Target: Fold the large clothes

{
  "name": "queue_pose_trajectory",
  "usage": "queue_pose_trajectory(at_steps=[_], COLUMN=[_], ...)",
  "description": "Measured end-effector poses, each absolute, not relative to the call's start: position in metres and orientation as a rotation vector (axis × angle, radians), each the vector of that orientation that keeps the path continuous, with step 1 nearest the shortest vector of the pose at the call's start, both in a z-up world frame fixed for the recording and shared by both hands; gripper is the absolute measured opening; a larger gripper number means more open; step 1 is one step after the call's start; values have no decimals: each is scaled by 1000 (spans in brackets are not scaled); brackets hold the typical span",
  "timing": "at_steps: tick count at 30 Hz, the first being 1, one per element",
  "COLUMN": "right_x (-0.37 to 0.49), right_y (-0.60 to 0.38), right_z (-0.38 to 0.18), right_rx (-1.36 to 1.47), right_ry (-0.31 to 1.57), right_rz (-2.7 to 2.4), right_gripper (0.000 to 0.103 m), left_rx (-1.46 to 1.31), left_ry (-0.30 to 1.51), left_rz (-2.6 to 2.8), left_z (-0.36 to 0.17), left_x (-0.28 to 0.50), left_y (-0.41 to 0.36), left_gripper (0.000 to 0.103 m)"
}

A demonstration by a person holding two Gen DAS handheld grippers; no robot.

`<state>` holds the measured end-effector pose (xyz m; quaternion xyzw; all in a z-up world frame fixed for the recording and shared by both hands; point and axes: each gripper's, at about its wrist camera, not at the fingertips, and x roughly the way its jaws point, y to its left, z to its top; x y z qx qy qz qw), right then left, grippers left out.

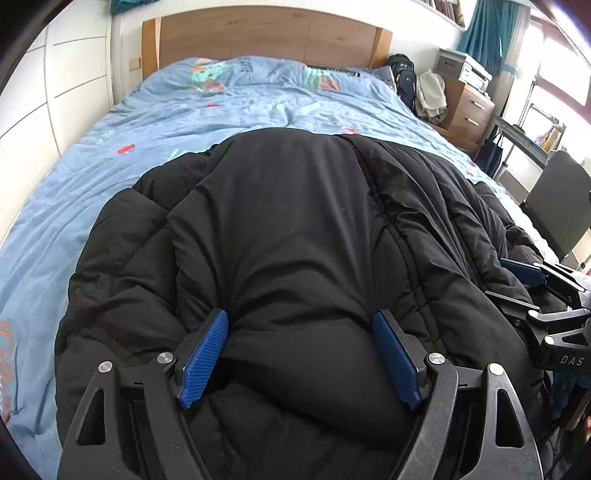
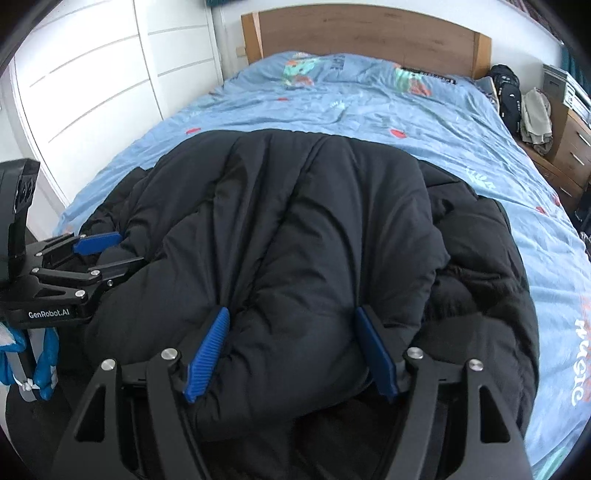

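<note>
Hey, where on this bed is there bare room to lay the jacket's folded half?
Bare blue duvet runs between the black puffer jacket and the wooden headboard. A narrower strip lies along the white wardrobe side. It is crowded at the near edge, where left gripper and right gripper straddle jacket folds.

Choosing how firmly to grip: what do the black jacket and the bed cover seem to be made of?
The jacket looks like a padded synthetic shell, matte with a slight sheen: puffy stitched panels, soft bulging folds. The bed cover looks like thin woven cotton or a blend, matte, finely creased, with printed patterns. Neither is certain.
</note>
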<state>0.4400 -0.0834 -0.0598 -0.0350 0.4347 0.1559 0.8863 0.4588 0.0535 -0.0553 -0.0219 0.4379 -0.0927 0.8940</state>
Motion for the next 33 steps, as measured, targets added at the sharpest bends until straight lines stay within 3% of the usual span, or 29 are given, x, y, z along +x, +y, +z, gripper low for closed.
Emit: queue_pose_trajectory(at_steps=[13, 33], right_x=[398, 167], right_y=[-97, -146], right_z=[-48, 50], right_rx=[-23, 56], right_ry=[837, 822], right_rz=[317, 205], right_gripper=[69, 69], left_rx=[-30, -58], left_ry=[847, 848], left_rz=[-163, -46], left_z=[-30, 47], left_x=[390, 179], left_y=[67, 102], left_gripper=[80, 84])
